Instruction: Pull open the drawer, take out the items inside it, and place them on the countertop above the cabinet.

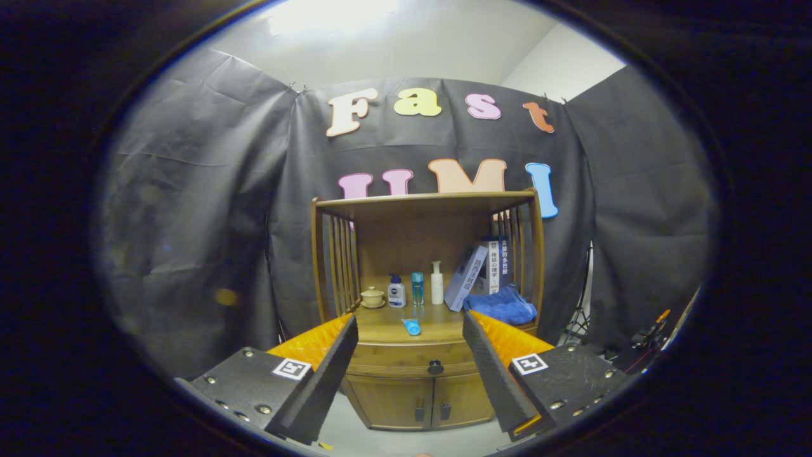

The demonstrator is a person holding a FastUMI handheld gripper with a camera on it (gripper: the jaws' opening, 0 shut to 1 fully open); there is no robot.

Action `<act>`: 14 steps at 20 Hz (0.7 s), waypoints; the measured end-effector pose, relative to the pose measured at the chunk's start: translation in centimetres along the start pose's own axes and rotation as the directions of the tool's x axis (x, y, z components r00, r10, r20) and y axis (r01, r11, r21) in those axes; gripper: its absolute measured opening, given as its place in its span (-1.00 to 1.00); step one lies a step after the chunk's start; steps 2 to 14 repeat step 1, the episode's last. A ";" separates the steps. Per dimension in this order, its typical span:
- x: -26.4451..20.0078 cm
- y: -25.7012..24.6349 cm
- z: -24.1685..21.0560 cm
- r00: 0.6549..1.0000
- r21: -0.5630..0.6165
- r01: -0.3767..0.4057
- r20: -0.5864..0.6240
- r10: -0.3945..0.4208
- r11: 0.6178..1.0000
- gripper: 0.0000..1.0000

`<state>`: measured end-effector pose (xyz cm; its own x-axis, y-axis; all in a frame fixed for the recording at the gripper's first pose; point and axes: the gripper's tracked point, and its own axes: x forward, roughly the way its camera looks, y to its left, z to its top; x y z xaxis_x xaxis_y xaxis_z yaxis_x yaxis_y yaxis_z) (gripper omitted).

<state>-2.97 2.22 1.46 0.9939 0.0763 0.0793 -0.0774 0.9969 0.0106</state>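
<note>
Gripper view: closed drawer (pixel 411 367) beyond spread gripper (pixel 409 346).

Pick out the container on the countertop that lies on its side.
The small blue tube lies flat near the front edge; the other bottles stand upright behind. The open claw hangs short of it.

One cabinet (pixel 419 381) stands ahead, with one drawer (pixel 412 368) bearing one knob (pixel 435 367), and two doors (pixel 393 401) below it. On its desk (pixel 380 330) I count three bottles (pixel 396 292), one cup (pixel 372 297), one tube (pixel 411 327), one cloth (pixel 501 308) and about three books (pixel 466 278); their exact number is hard to tell. One gripper (pixel 409 336) with two fingers (pixel 330 374), jaws spread wide apart.
</note>
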 end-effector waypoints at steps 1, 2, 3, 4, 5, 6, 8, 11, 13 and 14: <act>0.1 0.3 -0.2 1.000 0.005 -0.007 -0.003 0.007 1.000 0.99; 0.1 0.3 -0.2 1.000 0.005 -0.007 -0.003 0.007 1.000 0.99; 0.1 0.3 -0.2 1.000 0.005 -0.007 -0.003 0.007 1.000 0.99; 0.1 0.3 -0.2 1.000 0.005 -0.007 -0.003 0.007 1.000 0.99; 0.1 0.3 -0.2 1.000 0.005 -0.007 -0.003 0.007 1.000 0.99; 0.1 0.3 -0.2 1.000 0.005 -0.007 -0.003 0.007 1.000 0.99; 0.1 0.3 -0.2 1.000 0.005 -0.007 -0.003 0.007 1.000 0.99; 0.1 0.3 -0.2 1.000 0.005 -0.007 -0.003 0.007 1.000 0.99; 0.1 0.3 -0.2 1.000 0.005 -0.007 -0.003 0.007 1.000 0.99; 0.1 0.3 -0.2 1.000 0.005 -0.007 -0.003 0.007 1.000 0.99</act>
